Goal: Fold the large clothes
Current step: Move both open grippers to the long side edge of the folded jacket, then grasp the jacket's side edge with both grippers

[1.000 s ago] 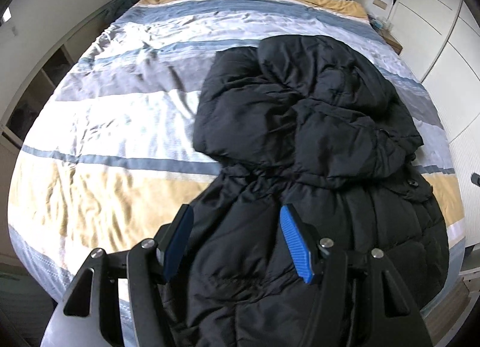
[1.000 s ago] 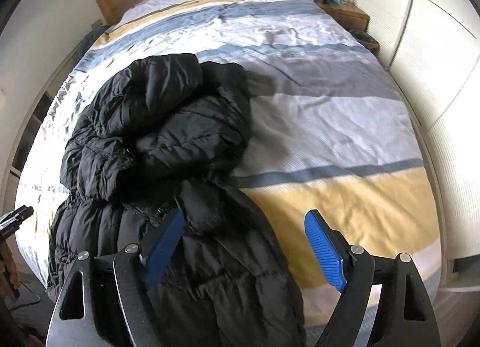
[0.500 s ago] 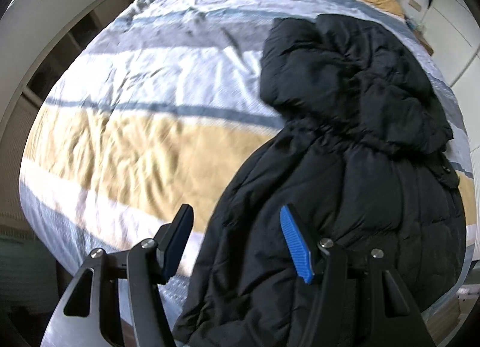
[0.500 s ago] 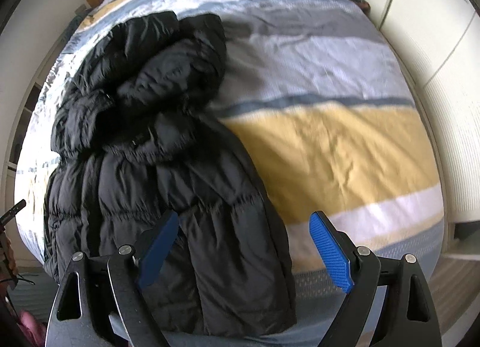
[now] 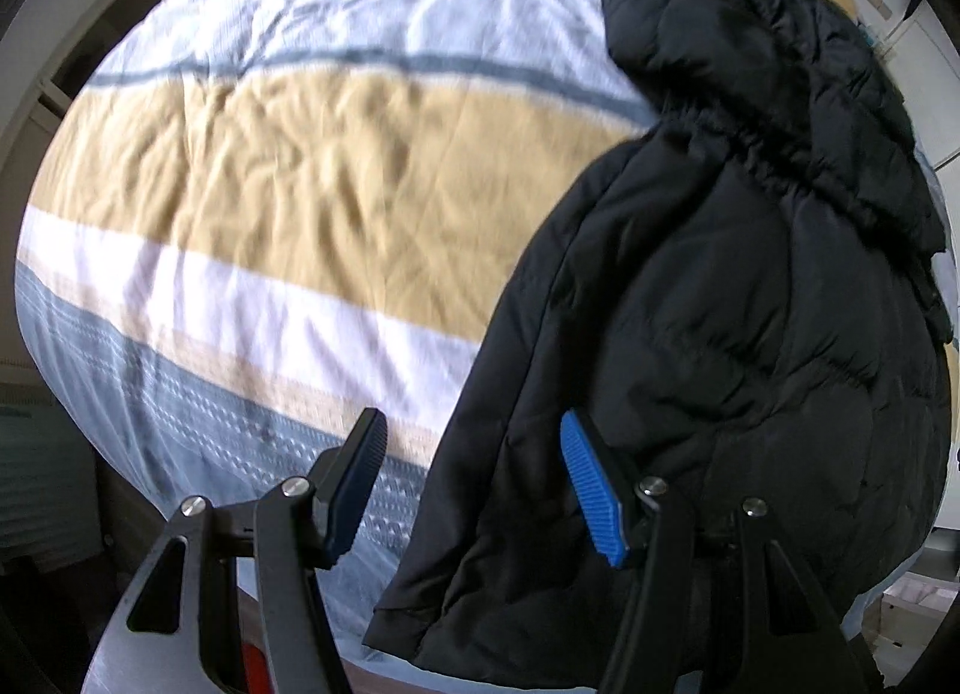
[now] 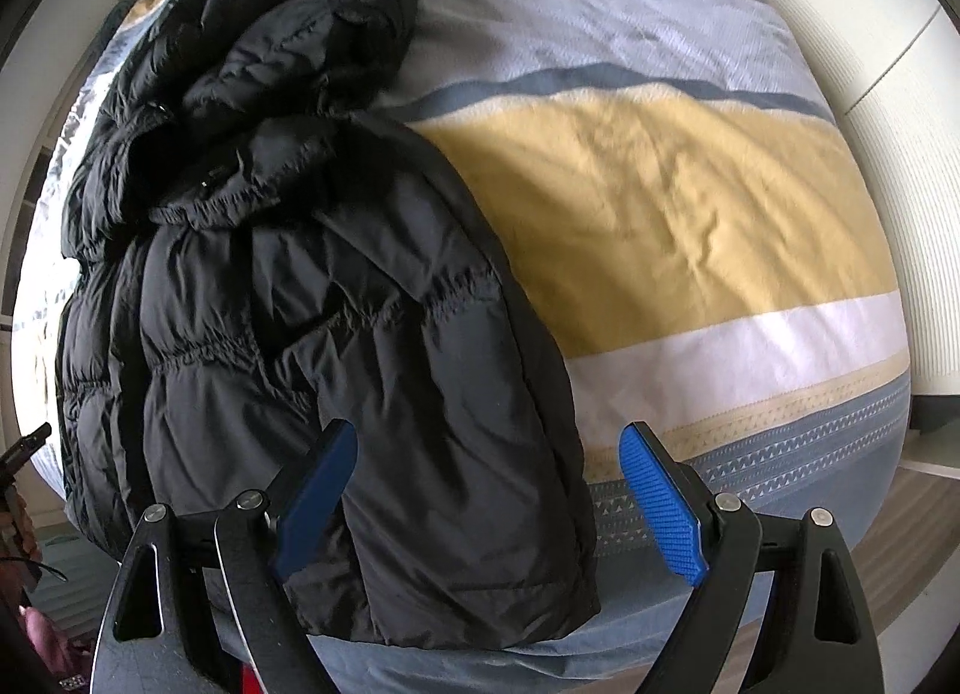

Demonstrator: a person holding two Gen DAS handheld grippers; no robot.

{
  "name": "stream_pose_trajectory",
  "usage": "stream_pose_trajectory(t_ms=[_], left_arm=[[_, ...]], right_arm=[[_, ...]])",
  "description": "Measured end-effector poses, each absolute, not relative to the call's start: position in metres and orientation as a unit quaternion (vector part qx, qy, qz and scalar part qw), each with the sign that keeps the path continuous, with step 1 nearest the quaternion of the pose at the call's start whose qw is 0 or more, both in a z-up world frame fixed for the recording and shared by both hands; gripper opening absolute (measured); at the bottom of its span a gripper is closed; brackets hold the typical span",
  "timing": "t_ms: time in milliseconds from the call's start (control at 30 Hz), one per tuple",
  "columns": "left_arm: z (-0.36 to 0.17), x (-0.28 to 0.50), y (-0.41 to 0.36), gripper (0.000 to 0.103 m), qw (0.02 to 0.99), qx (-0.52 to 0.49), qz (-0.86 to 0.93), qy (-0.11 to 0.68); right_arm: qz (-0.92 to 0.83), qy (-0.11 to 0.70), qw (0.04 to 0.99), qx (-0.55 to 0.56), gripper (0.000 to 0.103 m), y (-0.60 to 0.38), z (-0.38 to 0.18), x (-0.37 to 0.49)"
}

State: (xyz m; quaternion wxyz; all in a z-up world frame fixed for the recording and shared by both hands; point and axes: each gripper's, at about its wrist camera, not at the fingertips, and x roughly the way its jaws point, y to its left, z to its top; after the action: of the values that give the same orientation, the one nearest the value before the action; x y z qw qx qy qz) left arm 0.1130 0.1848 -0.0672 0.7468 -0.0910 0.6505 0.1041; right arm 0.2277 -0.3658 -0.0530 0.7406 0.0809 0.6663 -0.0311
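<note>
A black hooded puffer jacket (image 5: 720,298) lies lengthwise on the striped duvet (image 5: 288,171), hood towards the head of the bed and hem hanging at the foot edge. My left gripper (image 5: 471,424) hovers open above the jacket's left hem corner, with one blue pad over the duvet and the other over black fabric. In the right wrist view the jacket (image 6: 312,274) fills the left half. My right gripper (image 6: 487,433) stands open wide over the right hem corner. Neither gripper's pads press on the cloth.
White wardrobe doors (image 6: 888,93) run along the bed's right side. Open shelving (image 5: 90,45) stands to its left. The duvet (image 6: 690,202) beside the jacket is bare. The tip of the other gripper (image 6: 24,448) shows at the left edge. Floor lies below the foot edge.
Both grippers have come down towards the foot of the bed and tipped downward. The hem now lies under the fingers, and the headboard has left the view. The right jaws stand slightly wider.
</note>
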Motion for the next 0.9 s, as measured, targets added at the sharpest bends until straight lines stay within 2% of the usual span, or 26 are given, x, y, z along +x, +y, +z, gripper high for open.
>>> stream_pose_trajectory(t_ms=[533,900], left_arm=[[-0.118,0.09,0.187,0.059,0.719,-0.169,0.077,0.67],[-0.135,0.053,0.189,0.062,0.744,-0.242,0.089,0.616]], right_arm=[[-0.035,0.7,0.704,0.11,0.088,-0.374,-0.104,0.211],[-0.01,0.701,0.697,0.148,0.092,-0.388,-0.141,0.197]])
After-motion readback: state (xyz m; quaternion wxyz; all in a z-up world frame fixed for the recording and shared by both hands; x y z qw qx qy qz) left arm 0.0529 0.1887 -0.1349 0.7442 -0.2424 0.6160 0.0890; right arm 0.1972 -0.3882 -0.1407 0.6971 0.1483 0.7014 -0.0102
